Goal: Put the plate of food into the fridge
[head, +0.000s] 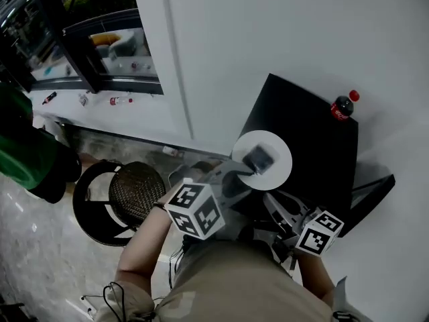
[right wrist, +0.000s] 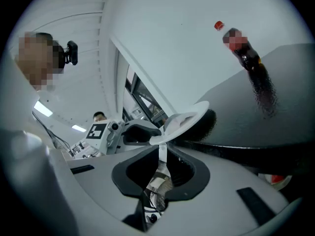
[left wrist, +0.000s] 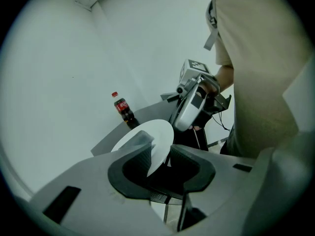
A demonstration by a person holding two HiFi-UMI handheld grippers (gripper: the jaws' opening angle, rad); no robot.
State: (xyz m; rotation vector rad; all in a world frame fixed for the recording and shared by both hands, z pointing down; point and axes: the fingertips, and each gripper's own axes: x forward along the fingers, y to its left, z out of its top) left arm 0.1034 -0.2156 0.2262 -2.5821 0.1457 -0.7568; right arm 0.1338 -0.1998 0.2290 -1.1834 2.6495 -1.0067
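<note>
- Pinching the plate by its rim from two sides: left tongs clamp it at a medium gap, right tongs are all but closed on the thin edge. That bite looks shallow and could slip.
- Plate hangs just over the near corner of the surface; hands drifting apart would twist it free.
- Food sits loose mid-plate; any tilt slides it off.
- Cola bottle stands well apart at the far corner; low risk.
- Where the fridge opens, cannot tell.

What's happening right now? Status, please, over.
Left gripper and right gripper both shut on plate rim. Food on plate, at black table near edge. Cola bottle stands apart, far corner.
</note>
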